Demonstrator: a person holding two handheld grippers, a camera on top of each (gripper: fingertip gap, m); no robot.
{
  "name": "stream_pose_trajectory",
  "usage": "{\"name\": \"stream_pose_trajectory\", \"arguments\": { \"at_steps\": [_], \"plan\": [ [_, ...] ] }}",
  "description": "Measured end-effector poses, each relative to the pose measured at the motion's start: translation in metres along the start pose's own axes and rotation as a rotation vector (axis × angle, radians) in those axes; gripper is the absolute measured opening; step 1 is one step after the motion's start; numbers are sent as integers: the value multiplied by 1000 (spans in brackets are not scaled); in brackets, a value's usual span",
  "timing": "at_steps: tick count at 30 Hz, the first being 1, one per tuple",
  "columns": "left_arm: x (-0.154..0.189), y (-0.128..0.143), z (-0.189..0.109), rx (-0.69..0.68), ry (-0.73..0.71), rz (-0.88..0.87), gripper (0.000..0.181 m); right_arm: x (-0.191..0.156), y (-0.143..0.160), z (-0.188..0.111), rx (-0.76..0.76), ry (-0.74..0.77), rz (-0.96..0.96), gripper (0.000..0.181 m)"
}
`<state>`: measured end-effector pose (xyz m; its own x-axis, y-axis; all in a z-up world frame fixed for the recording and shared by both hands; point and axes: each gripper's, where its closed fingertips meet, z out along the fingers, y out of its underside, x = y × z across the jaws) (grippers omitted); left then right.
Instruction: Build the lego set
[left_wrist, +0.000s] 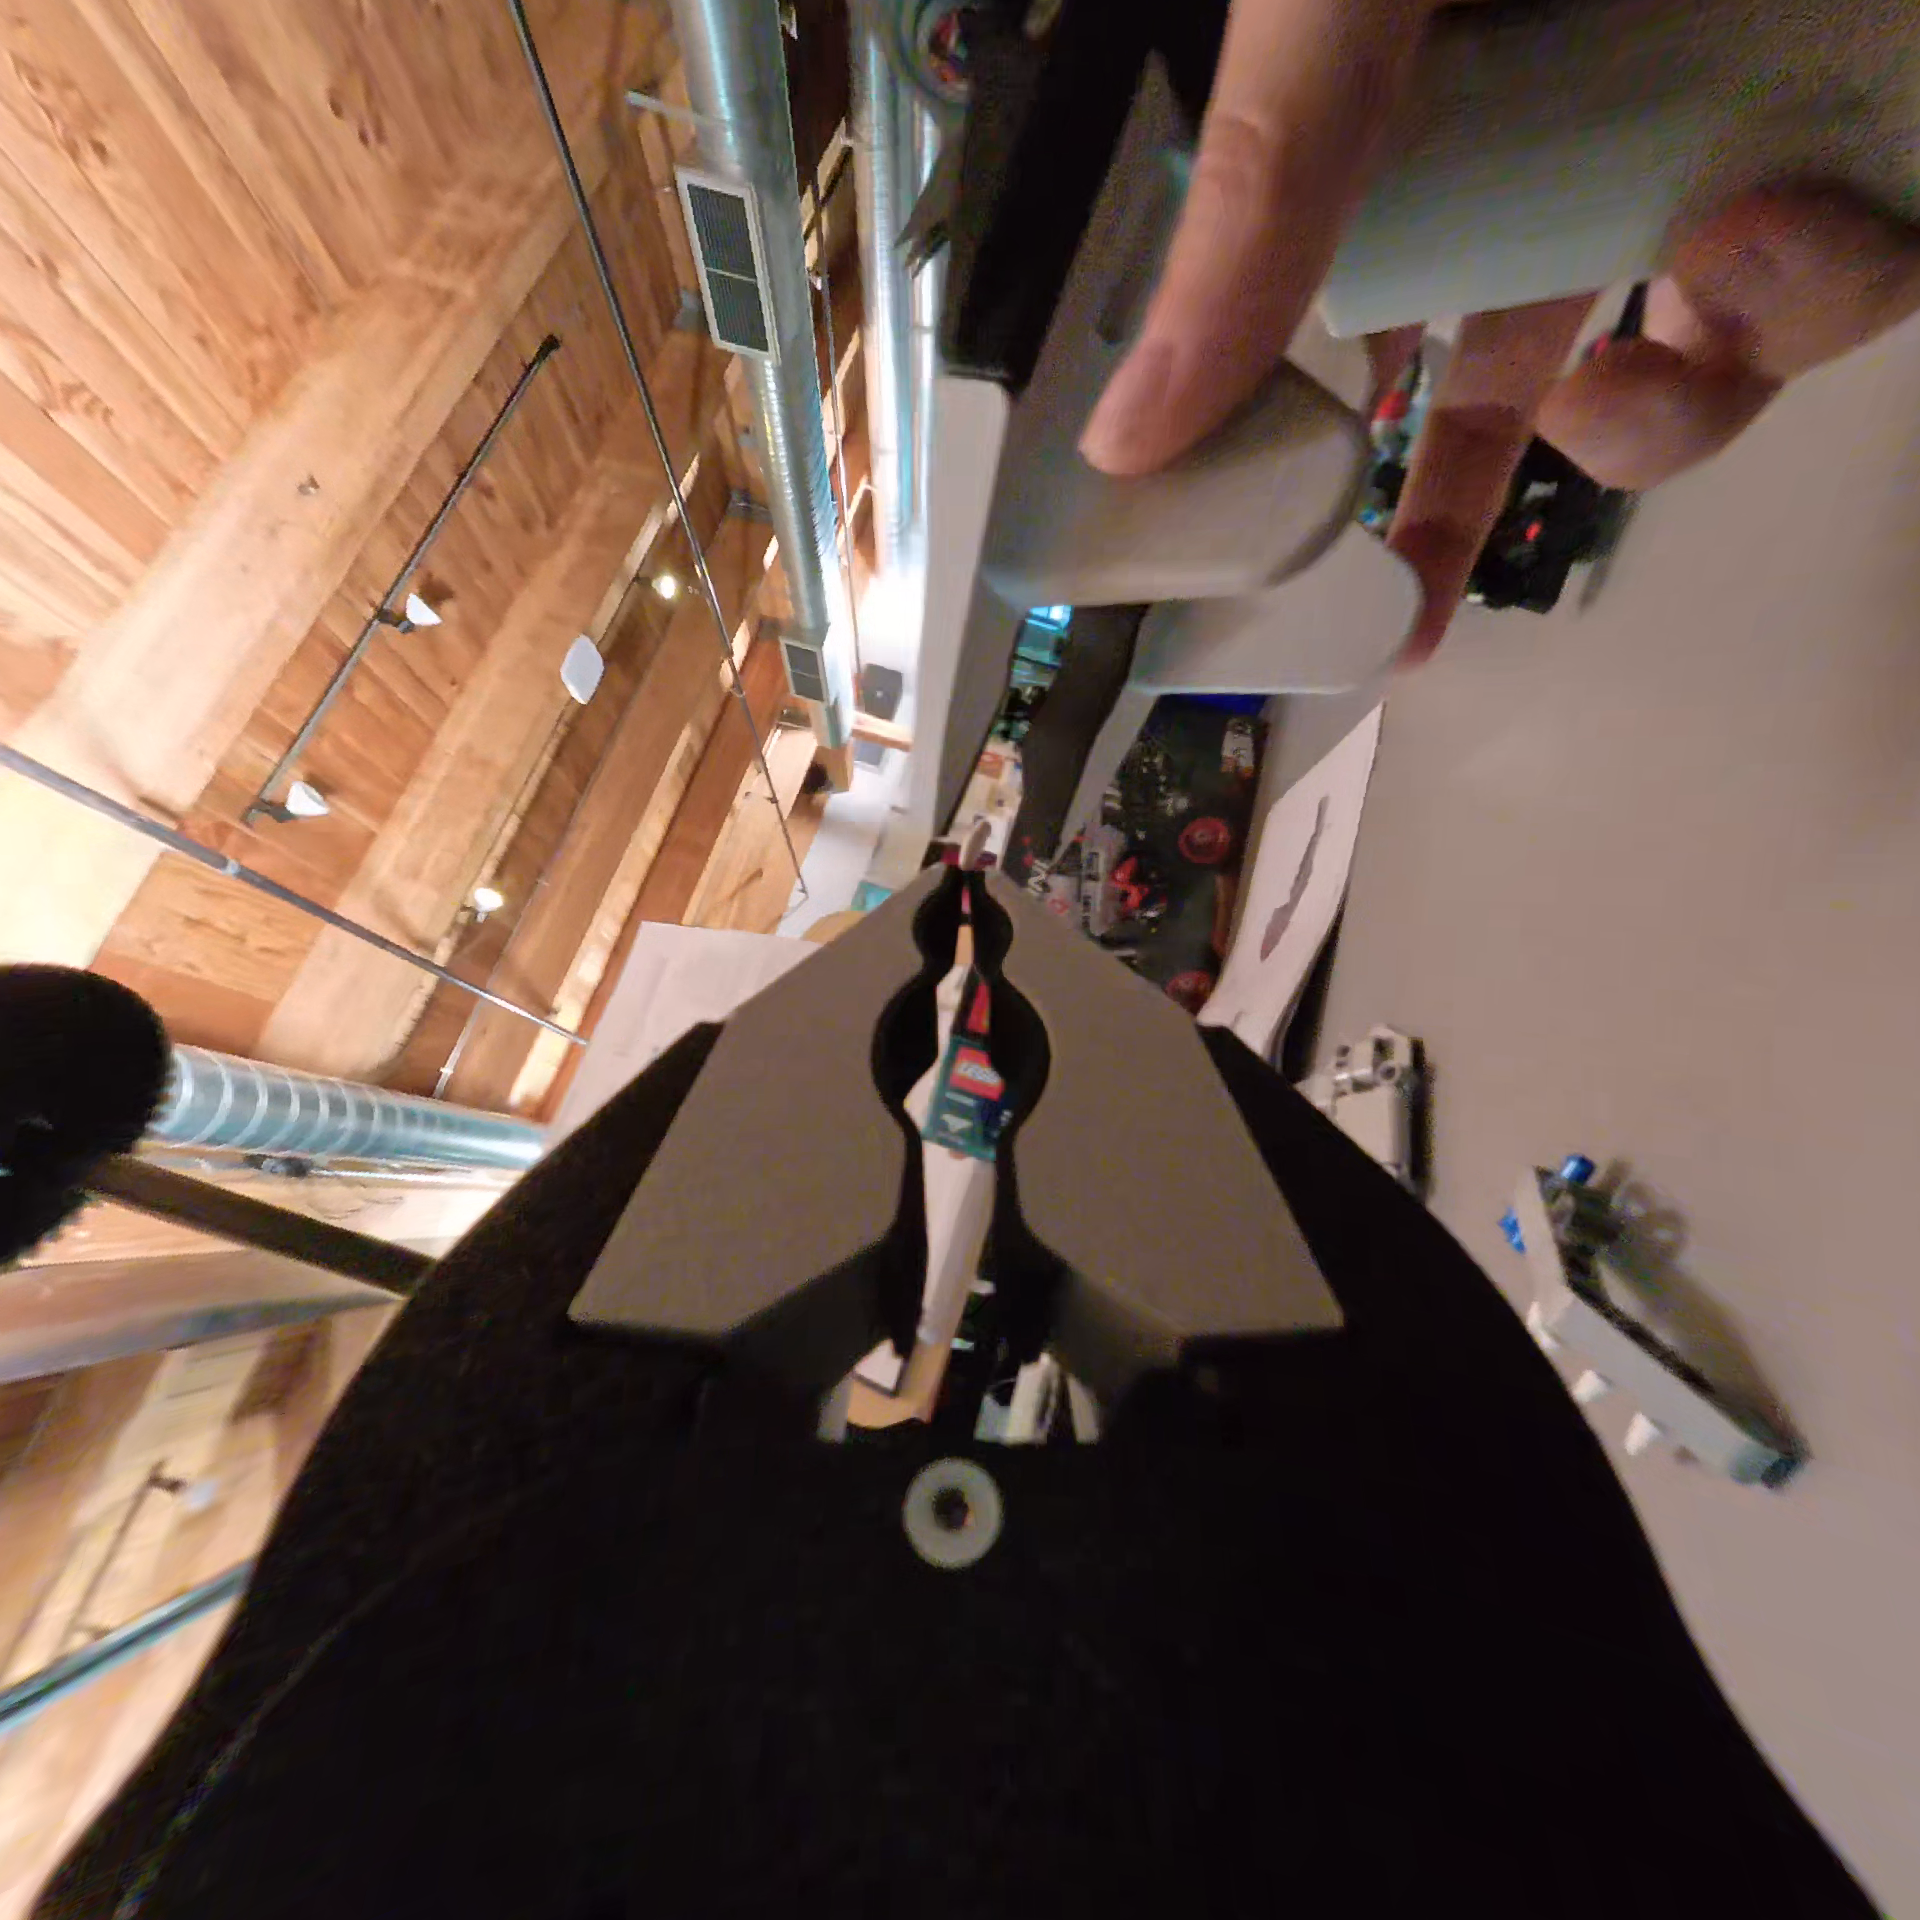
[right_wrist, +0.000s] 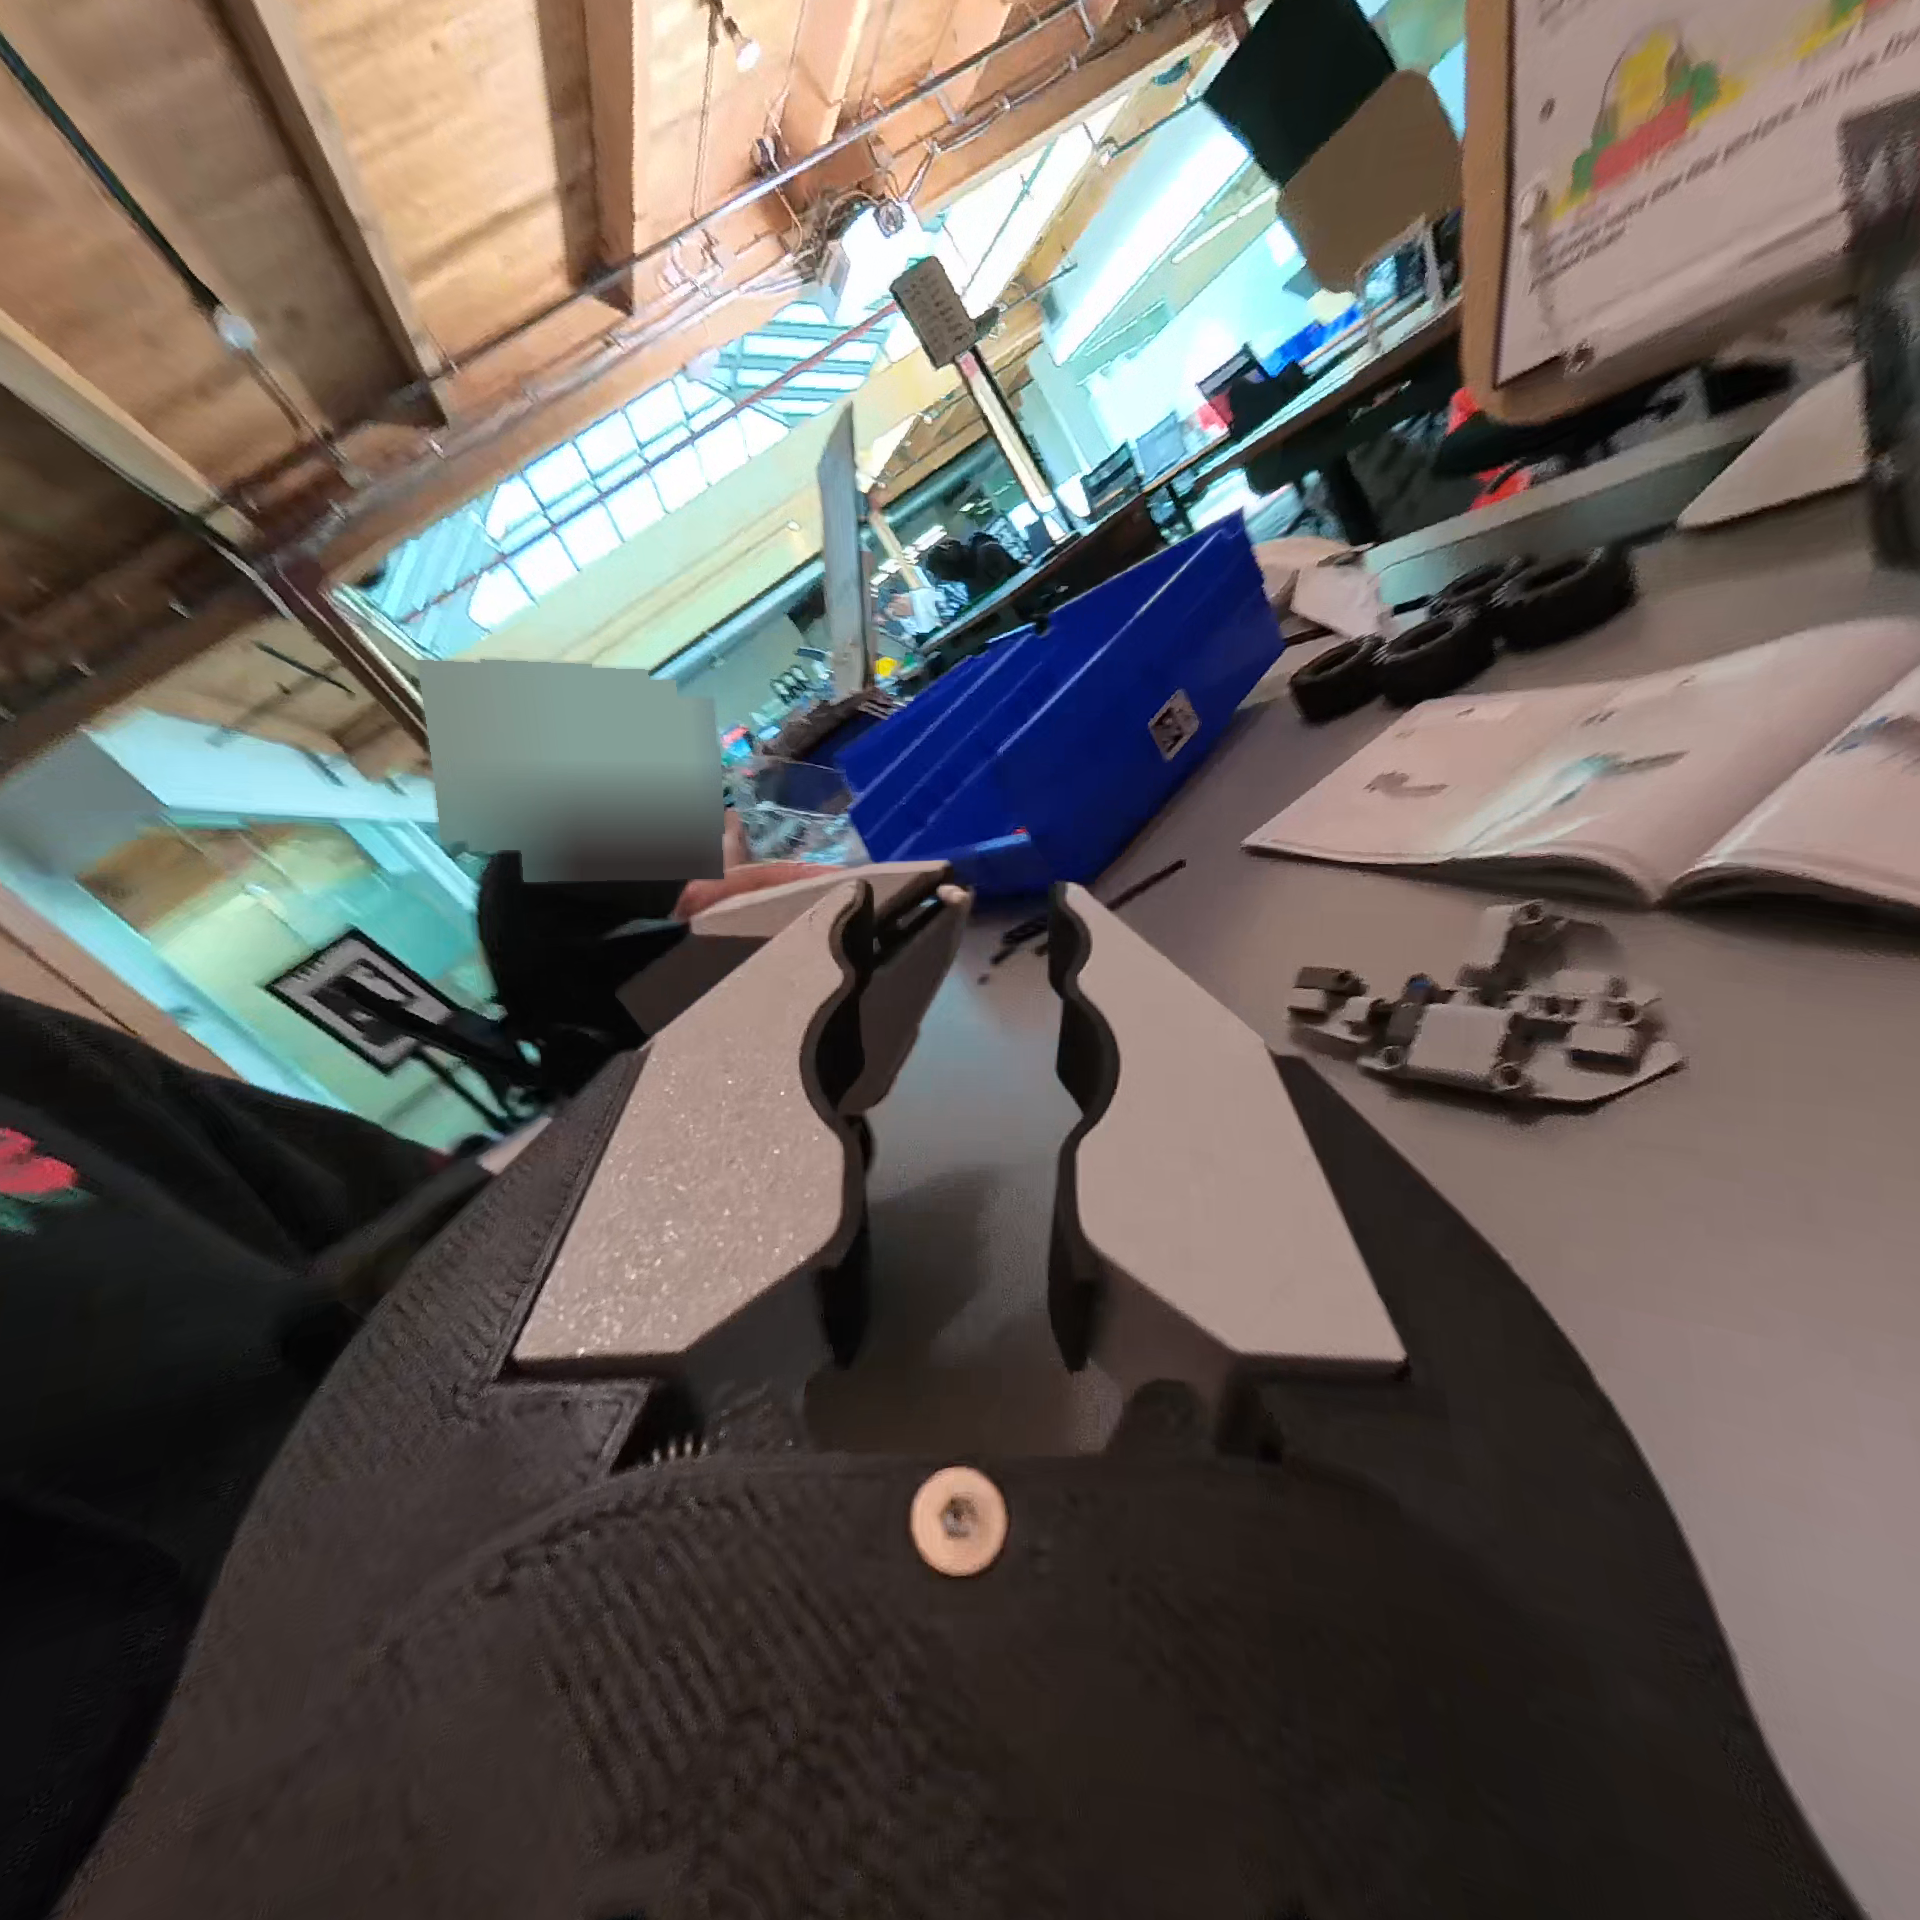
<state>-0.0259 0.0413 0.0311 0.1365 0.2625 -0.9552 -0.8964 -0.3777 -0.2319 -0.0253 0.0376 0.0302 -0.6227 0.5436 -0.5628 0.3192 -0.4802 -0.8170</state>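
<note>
The left gripper (left_wrist: 968, 894) is pinching a thin white booklet or bag (left_wrist: 958, 1174) edge-on, up off the grey table (left_wrist: 1662, 935). The right gripper (right_wrist: 1003, 904) is spread wide and holding nothing. The half-built grey lego piece (right_wrist: 1475, 1029) is lying flat near the open instruction book (right_wrist: 1621, 790), so this is likely a looking-up step. Next the person probably needs to put the paper down on the bare table, away from the blue bin (right_wrist: 1060, 707) and black tires (right_wrist: 1455, 634)

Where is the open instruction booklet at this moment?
In the right wrist view the open instruction booklet lies on the grey table at right, between the black tyres and the grey lego assembly.
</note>
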Motion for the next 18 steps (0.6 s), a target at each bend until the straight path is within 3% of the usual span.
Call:
{"name": "stream_pose_trajectory", "arguments": {
  "at_steps": [6,9,11,15,18],
  "plan": [
    [-18,14,0,-10,44,-416,0,9,-9,-2,9,34,-124,29],
    [-12,5,-2,55,133,-673,0,8,-8,4,14,-3,-95,32],
    [-13,2,-4,78,160,-811,0,7,-7,6,23,-20,-81,25],
    [-18,11,-9,82,167,-923,0,2,0,7,-6,-46,-110,15],
    [-8,13,-16,75,234,-849,0,4,7,7,-44,-27,-132,23]
  ]
}}
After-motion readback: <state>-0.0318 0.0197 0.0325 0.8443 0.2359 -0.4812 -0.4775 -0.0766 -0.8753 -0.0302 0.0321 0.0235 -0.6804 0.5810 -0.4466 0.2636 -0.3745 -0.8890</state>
